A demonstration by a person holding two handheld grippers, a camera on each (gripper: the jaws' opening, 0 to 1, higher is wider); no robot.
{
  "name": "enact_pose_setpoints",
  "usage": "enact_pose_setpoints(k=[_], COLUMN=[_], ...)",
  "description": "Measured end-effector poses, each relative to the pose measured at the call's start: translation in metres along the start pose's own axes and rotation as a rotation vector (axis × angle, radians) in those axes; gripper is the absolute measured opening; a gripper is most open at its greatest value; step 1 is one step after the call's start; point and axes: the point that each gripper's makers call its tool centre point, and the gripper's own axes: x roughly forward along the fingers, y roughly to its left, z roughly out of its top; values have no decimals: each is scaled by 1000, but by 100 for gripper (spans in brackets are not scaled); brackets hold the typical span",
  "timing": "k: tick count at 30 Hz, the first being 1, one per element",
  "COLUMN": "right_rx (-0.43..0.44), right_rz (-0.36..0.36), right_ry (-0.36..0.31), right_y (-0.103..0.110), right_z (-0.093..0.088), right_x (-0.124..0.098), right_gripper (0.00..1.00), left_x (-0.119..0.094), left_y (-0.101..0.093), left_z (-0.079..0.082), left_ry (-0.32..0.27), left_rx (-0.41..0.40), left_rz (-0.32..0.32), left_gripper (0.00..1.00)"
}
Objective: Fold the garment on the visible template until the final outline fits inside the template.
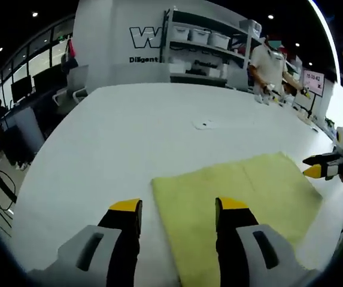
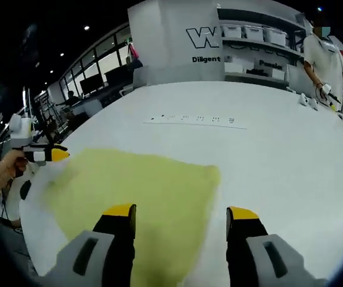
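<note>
Your pale yellow-green folded cloth garment (image 1: 237,209) lies flat on the white table, a smooth rectangle with no sleeves or loose flaps showing. In your right gripper view the same cloth (image 2: 138,203) spreads wide, its far edge straight, its right corner softly rounded. No template outline can be made out around it.

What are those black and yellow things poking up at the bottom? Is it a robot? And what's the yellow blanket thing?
No robot: a person holds a claw tool in each hand, and a camera rides on each. The left gripper view looks along the left claw; the right gripper view looks along the right claw. Both claws are open and hold nothing. Beneath them a flat pale yellow cloth lies on the big white table. Behind, another person in a white shirt stands by white shelves.
</note>
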Motion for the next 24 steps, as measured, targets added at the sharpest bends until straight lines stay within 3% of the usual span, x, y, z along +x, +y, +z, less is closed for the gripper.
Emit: enact_pose_setpoints(k=[2,5,8,18,24], right_rx=[-8,-29,-30,-44,-68], right_rz=[7,32,48,92,80], right_ry=[2,25,36,43,52], right_y=[2,10,16,31,33], right_z=[-2,-16,-25,-45,-59], right_x=[-3,-15,-23,-44,-53], right_gripper=[59,58,57,56,52], left_x=[-2,-16,-25,-53,-62], left_y=[-1,-9,-7,-15,-19], left_z=[-2,-18,-27,-37,-55], left_ry=[4,20,29,7,35], left_rx=[0,0,17,73,59], left_rz=[-4,-27,2,-45,-69], left_gripper=[49,48,46,44,44])
